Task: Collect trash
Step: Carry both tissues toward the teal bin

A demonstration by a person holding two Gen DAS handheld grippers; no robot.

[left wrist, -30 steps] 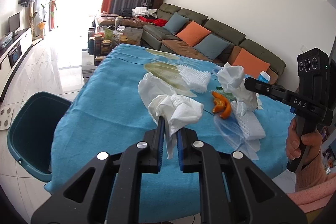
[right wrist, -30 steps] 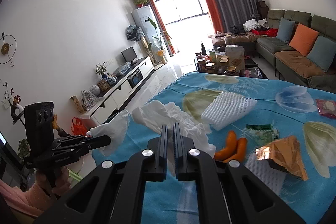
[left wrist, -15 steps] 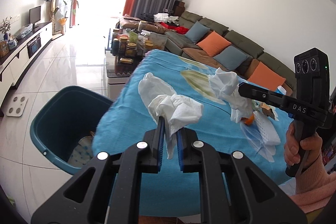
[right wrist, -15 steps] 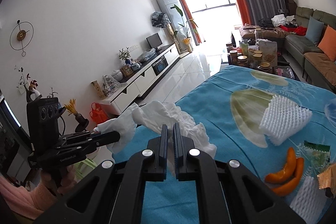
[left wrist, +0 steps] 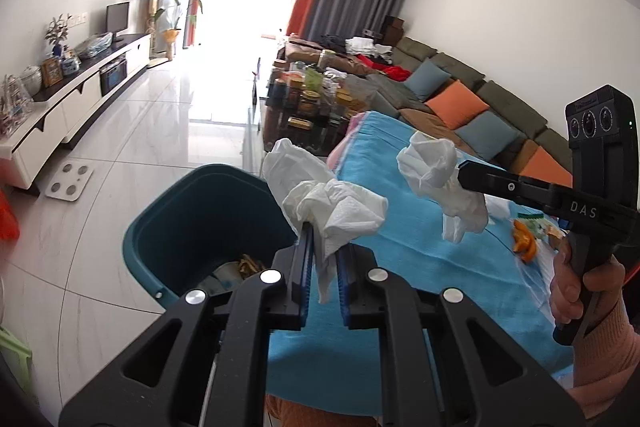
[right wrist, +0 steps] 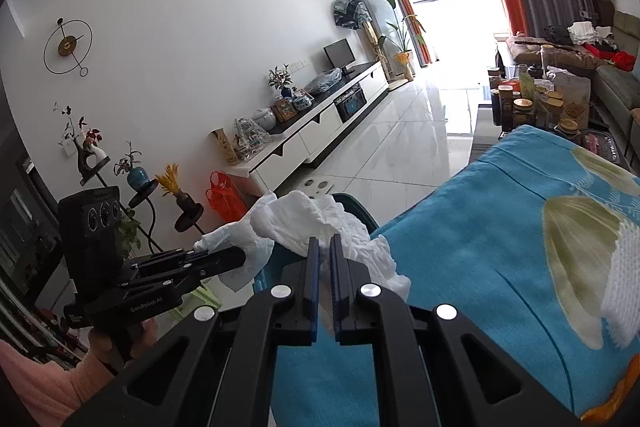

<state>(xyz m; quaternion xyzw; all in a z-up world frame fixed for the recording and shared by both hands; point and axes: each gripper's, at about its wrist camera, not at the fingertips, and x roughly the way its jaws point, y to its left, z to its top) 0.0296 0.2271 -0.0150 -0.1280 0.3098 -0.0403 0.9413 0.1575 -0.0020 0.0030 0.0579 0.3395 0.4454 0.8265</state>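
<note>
Two wads of crumpled white tissue, each pinched in a gripper, above the near end of the table. First tissue wad [left wrist: 336, 211] clamped between the blue-padded jaws of the left gripper [left wrist: 324, 259], loose tail hanging down between the fingers, held over the table edge just beside the teal bin [left wrist: 200, 223]. Second tissue wad [left wrist: 440, 183] caught at the tip of the right gripper [left wrist: 464, 173], jaws pressed together on it, hanging over the blue tablecloth [left wrist: 420, 259]. Same wad [right wrist: 320, 223] in the right wrist view, bunched around the closed jaws of the right gripper [right wrist: 325, 259], with the left gripper [right wrist: 236, 259] to the left, its tissue [right wrist: 236, 243] at the tip.

Inside the bin, open-topped on the tiled floor against the table's corner: some paper and brownish scraps at the bottom. On the cloth near the right hand [left wrist: 580, 291]: orange peel [left wrist: 524, 247] and small wrappers. Farther along the table in the right wrist view: white foam netting [right wrist: 620, 283]. Beyond: a low table crowded with jars [left wrist: 312, 95], a long sofa with orange and blue cushions [left wrist: 460, 99], a white TV cabinet [right wrist: 304, 143] along the wall.
</note>
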